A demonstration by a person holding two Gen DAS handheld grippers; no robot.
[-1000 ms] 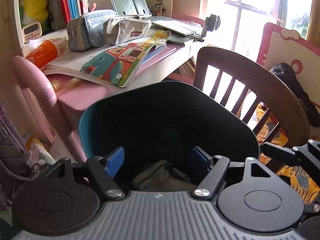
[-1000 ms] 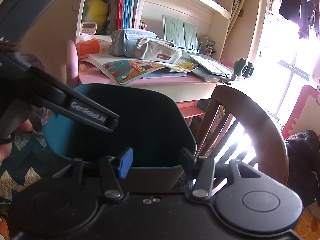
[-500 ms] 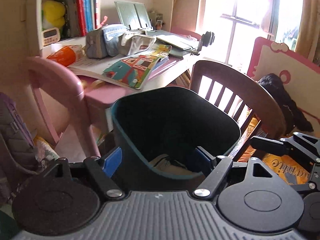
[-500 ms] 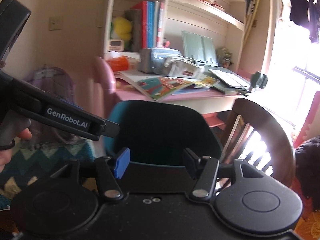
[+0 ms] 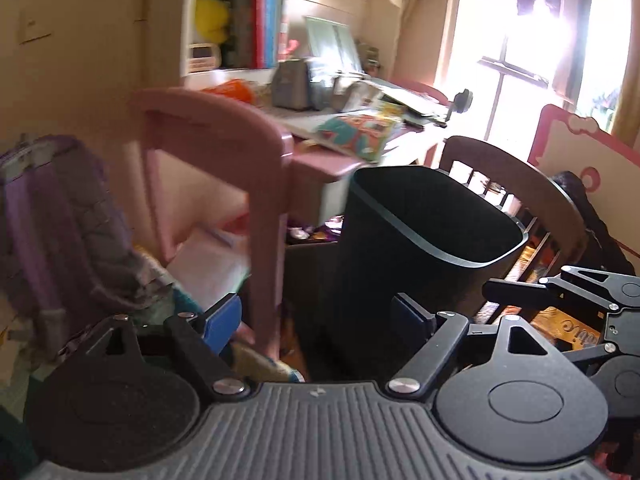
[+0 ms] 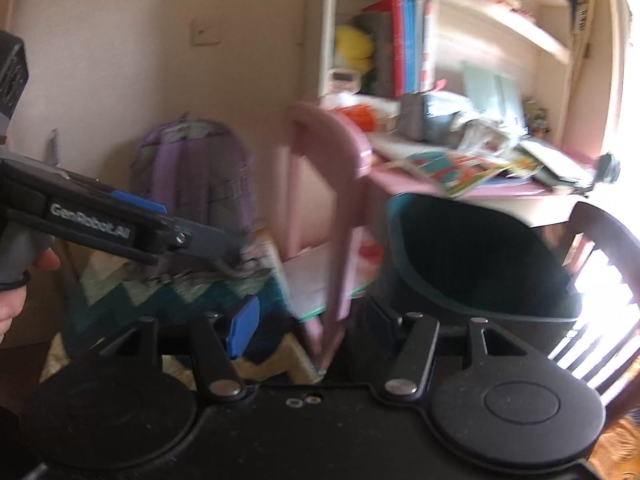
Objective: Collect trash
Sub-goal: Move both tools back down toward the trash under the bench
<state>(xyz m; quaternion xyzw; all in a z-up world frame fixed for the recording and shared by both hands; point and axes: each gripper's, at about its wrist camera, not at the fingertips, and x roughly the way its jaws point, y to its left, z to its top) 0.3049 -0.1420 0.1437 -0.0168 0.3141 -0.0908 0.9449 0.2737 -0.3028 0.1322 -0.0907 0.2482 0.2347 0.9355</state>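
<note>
You are in a child's study room in a home: a pink tabletop (image 6: pixel 500 192) strewn with picture books (image 6: pixel 448 170), a bookshelf (image 6: pixel 400 52) above it, a purple backpack (image 6: pixel 192 176), and a wooden chair (image 5: pixel 516 184) near the window (image 5: pixel 520 52).

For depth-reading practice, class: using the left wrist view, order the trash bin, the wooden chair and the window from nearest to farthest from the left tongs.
1. Trash bin, just ahead of the left tongs, slightly right.
2. Wooden chair, behind the bin, right.
3. Window, farthest, upper right.
</note>
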